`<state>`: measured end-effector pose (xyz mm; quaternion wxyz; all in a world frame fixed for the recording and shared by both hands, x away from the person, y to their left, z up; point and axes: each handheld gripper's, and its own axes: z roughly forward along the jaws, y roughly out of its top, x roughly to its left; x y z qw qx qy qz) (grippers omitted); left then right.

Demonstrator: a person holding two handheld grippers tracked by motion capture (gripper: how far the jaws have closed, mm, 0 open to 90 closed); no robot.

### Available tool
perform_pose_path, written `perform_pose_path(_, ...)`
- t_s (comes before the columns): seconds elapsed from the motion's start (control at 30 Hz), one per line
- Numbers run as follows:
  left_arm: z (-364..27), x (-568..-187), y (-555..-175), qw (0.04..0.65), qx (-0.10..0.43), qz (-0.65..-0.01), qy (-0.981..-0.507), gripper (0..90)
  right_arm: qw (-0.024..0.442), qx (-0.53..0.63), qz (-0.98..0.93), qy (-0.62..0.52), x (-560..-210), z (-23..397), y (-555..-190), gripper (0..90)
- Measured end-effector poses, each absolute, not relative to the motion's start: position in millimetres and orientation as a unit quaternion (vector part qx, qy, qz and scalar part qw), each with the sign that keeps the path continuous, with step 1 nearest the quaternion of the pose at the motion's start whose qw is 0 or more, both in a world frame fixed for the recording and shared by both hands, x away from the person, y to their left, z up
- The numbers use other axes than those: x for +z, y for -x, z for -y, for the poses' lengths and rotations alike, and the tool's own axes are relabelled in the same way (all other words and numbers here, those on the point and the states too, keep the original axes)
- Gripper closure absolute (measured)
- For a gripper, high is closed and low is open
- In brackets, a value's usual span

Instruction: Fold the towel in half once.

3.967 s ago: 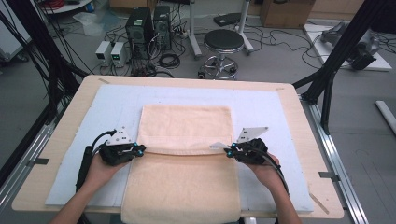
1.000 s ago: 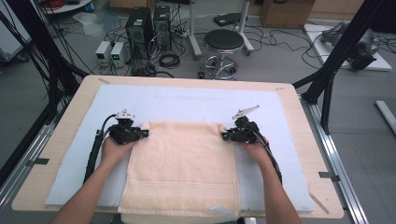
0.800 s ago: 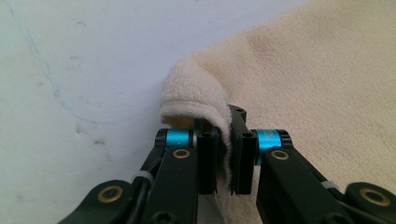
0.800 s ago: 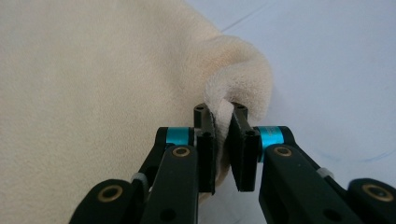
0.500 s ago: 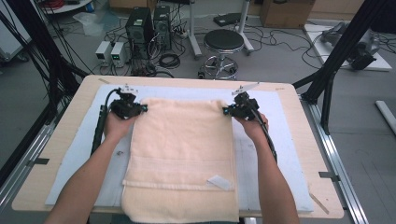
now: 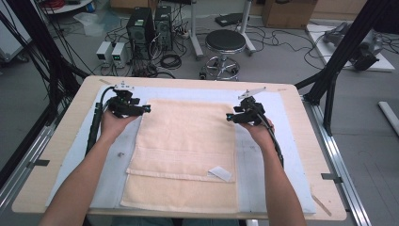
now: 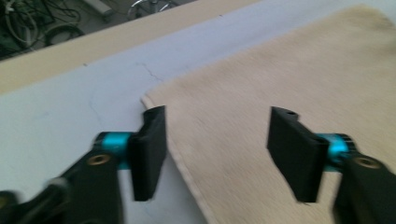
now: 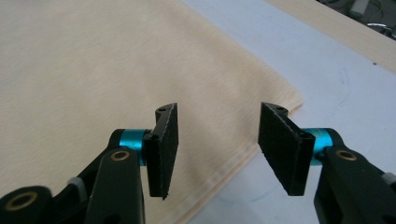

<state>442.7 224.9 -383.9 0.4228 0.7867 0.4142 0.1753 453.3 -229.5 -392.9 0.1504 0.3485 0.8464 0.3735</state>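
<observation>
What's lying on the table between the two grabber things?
In the high view, the far end of the peach towel stretches flat between the left gripper and the right gripper. Nothing else lies there. Both have just opened and hold nothing.

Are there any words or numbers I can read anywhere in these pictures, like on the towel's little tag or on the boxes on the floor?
None can be read.
White tag on the towel: too small to read, it looks blank.
Two small grey boxes on the floor: tiny lit displays, too blurred to read.
Black computer towers: no legible label.
Grippers, left and right: no visible writing.
</observation>
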Motion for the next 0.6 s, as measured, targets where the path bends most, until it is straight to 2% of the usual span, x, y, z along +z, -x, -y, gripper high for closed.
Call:
perform_pose_path(0.07, -228.0, -389.4, -430.9, 0.428, 0.168, -0.406, -0.790, 29.2, 0.142, 0.382, -0.845, -0.345, -393.5, 228.2, -443.2, 41.6)
perform_pose_path(0.2, -230.5, -395.0, -409.2, 0.425, 0.146, -0.392, -0.803, 18.8, 0.153, 0.393, -0.848, -0.321, -390.4, 225.4, -419.1, 34.7)
perform_pose_path(0.3, -230.5, -397.1, -393.8, 0.433, 0.143, -0.380, -0.805, 18.7, 0.154, 0.395, -0.852, -0.308, -389.6, 224.5, -405.4, 31.2)
perform_pose_path(0.47, -231.2, -403.8, -366.9, 0.443, 0.132, -0.358, -0.811, 19.2, 0.157, 0.404, -0.853, -0.290, -389.5, 224.3, -379.2, 30.5)
perform_pose_path(0.53, -229.6, -405.0, -354.6, 0.441, 0.133, -0.345, -0.818, 19.3, 0.137, 0.393, -0.862, -0.289, -389.3, 221.9, -370.4, 25.7)
perform_pose_path(0.6, -229.6, -405.9, -342.7, 0.443, 0.131, -0.330, -0.823, 20.3, 0.131, 0.386, -0.872, -0.272, -387.2, 217.8, -360.7, 26.5)
